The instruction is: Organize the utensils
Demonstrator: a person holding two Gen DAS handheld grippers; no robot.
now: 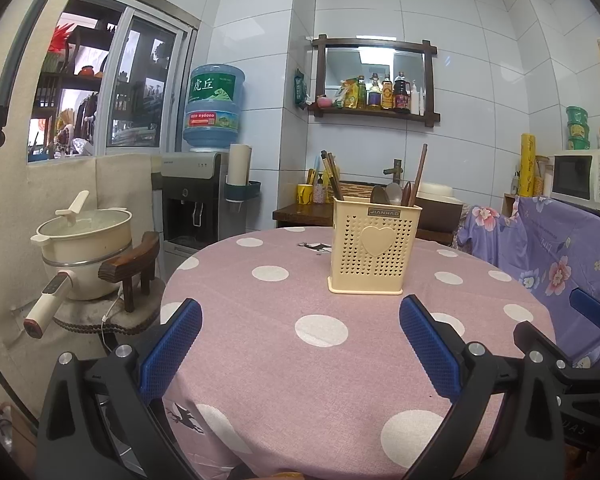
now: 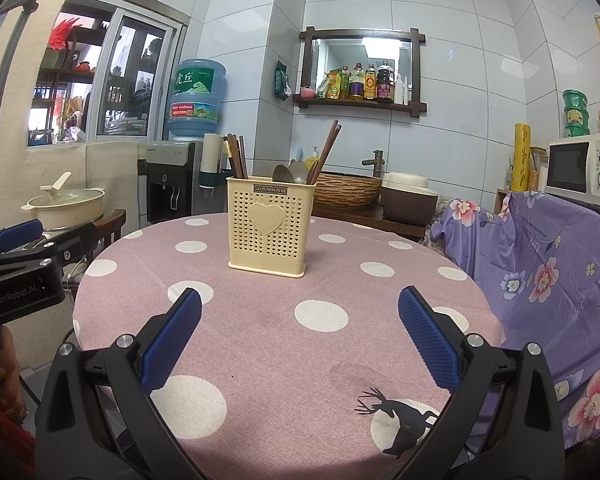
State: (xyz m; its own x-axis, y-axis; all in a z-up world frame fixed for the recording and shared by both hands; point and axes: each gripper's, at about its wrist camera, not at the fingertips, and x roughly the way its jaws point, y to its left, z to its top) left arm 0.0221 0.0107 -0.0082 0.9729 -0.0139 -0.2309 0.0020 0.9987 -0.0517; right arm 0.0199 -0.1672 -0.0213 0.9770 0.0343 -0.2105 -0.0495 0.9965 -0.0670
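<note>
- Left tool, lower frame of the left wrist view: blue-padded fingers spread wide, nothing between them, hovering over the near edge of the tabletop and apparently aimed toward the holder.
- Right tool, lower frame of the right wrist view: fingers likewise apart and empty, above the dotted cloth.
- Utensil holder, centre frame: upright on the tabletop, well apart from both tools, heart face turned toward them.
- Chopsticks lean in its left part; spoons and more sticks stand in its right part, seemingly sorted by kind.
- No loose utensil shows on the cloth.
</note>
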